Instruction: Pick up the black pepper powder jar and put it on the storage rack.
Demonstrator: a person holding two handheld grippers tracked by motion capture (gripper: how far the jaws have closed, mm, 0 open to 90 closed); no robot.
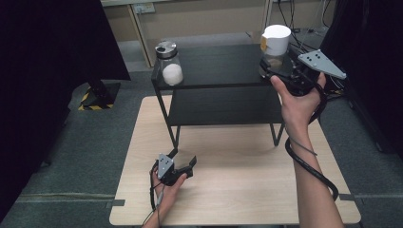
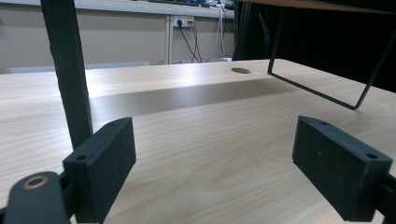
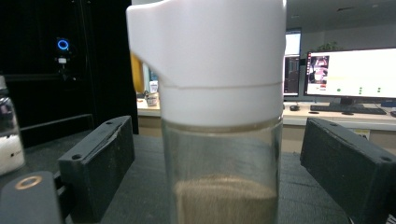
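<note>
2 pads of right claw stand open, white-lidded jar btwn them, untouched.

Office lab: monitors, desks.

— What's in front of the left gripper?

— Bare table, pale wood grain. The jaws stand wide apart, nothing between them, and they sit low, close over the tabletop.

— Anything near the pads?

— A black upright leg of the rack rises just behind the pad at the view's left. Whether it touches the pad, I can't tell. Farther off at the right, a thin black wire foot of the same rack rests on the wood.

— Beyond that?

— A round cable hole in the tabletop, a dark band of shadow across the wood, then a beige wall with a socket and cables hanging from it.
</note>
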